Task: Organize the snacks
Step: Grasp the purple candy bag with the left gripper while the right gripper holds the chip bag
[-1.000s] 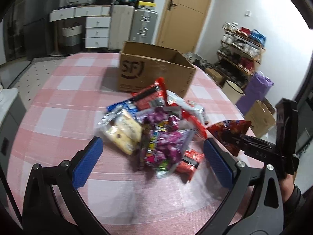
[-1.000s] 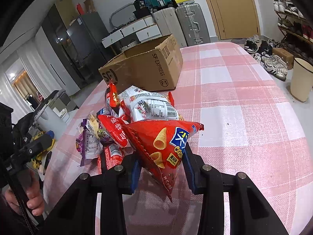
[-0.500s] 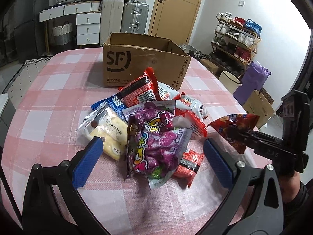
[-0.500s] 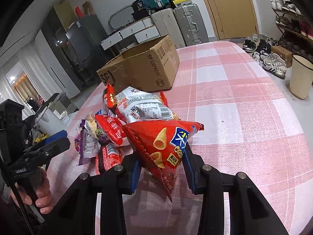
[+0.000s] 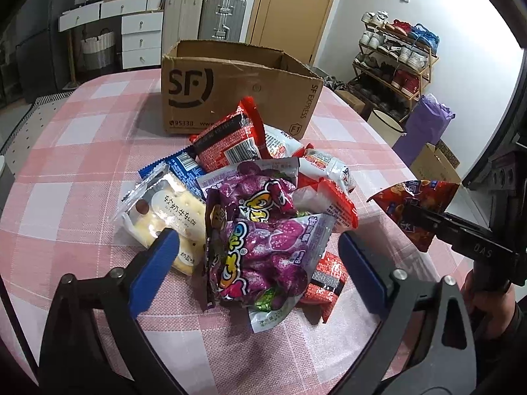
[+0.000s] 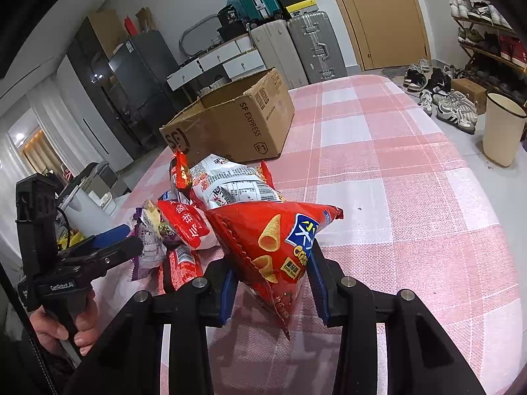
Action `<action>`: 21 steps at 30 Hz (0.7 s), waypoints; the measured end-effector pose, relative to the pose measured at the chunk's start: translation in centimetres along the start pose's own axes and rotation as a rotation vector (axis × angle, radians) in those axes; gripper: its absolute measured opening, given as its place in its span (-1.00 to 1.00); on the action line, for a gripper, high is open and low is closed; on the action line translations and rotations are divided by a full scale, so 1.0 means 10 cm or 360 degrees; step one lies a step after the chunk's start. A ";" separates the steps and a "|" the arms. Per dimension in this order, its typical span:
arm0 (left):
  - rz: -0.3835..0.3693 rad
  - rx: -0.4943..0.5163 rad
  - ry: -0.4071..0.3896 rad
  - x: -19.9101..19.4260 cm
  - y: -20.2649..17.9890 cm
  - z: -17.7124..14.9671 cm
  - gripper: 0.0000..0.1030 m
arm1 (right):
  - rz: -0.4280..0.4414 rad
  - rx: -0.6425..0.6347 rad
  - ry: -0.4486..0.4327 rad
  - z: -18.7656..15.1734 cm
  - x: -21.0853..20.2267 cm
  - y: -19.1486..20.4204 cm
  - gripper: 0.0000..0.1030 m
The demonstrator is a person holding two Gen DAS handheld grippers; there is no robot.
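A pile of snack packets lies on the pink checked table [image 5: 82, 151] in front of an open SF cardboard box [image 5: 230, 92]. My left gripper [image 5: 257, 250] hangs low over the pile. Its jaws are closing, with a purple snack bag [image 5: 263, 250] between the blue pads, and neither pad touches the bag. A pale biscuit packet [image 5: 164, 210] lies just beyond the left pad. My right gripper [image 6: 273, 273] is shut on a red corn-cone chip bag [image 6: 273, 240], held above the table right of the pile. That bag [image 5: 415, 204] also shows at the right of the left wrist view.
Red, white and blue packets [image 5: 230, 141] are stacked between the purple bag and the box [image 6: 237, 125]. A hand holds the left gripper [image 6: 108, 247]. A cream bin [image 6: 500, 128], a shoe rack [image 5: 395, 56] and suitcases [image 5: 204, 13] stand beyond the table.
The left gripper has come closer to the pile and lower, and its pads have drawn in a little around the purple bag. The right gripper and its red bag have stayed put.
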State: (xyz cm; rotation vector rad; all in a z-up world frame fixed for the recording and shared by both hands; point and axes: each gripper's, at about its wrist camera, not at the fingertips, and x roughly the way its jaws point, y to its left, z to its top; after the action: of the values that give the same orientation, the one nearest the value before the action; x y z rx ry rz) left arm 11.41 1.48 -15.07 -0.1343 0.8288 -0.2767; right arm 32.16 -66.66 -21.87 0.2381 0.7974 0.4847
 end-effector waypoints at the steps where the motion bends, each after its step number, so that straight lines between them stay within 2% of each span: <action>1: -0.0001 -0.0004 0.0006 0.01 0.01 0.00 0.73 | -0.0001 0.0001 0.0000 0.00 0.00 0.00 -0.25; 3: -0.0016 -0.0015 0.0020 0.05 0.04 0.00 0.58 | -0.0003 0.0004 0.0001 0.00 0.00 0.00 -0.25; 10: -0.0078 -0.0014 0.0018 0.05 0.04 -0.02 0.39 | -0.0007 -0.0001 0.0000 0.00 0.00 0.00 -0.25; 21: -0.0147 -0.0003 0.0013 0.02 0.09 -0.06 -0.27 | -0.0008 0.0000 0.0004 0.01 0.01 0.01 -0.25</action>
State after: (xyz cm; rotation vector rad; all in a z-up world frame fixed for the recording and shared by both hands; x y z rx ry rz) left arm 11.28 2.27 -15.79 -0.1733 0.8324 -0.3633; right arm 32.21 -66.54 -21.81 0.2355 0.8005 0.4804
